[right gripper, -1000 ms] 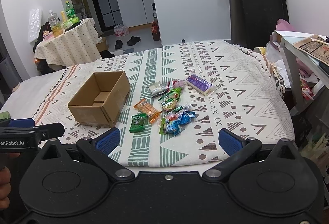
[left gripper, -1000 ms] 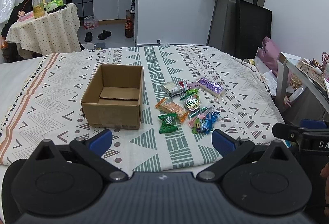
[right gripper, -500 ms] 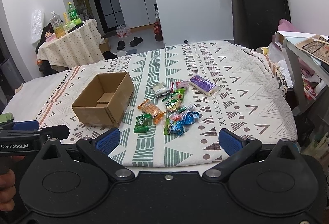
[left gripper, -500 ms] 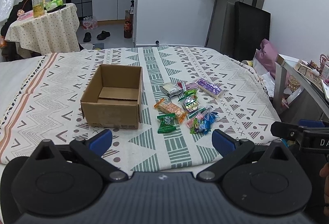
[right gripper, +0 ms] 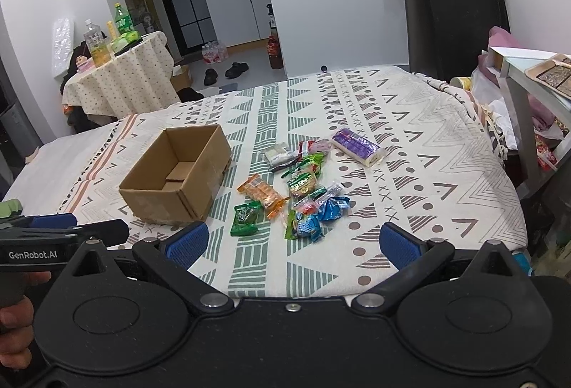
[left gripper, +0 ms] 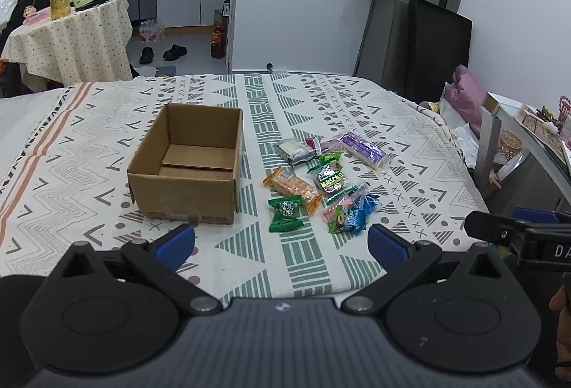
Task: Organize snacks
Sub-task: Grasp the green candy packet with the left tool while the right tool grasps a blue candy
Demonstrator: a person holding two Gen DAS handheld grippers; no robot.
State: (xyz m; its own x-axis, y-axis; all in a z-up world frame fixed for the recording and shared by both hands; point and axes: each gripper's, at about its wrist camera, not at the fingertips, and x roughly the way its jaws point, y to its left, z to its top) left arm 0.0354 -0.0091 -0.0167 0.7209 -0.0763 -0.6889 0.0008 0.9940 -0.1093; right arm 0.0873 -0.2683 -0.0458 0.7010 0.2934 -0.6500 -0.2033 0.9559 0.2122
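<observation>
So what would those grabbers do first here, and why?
Probably the left gripper, open and empty, moves forward and down to the green snack packet. It is the nearest packet, lying apart from the pile, beside the empty cardboard box. The right gripper is also open and holds nothing.

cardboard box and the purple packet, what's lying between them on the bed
Between the cardboard box and the purple packet lie a grey-white packet and a small red one, plus bare bedspread. Both views show it.
</observation>
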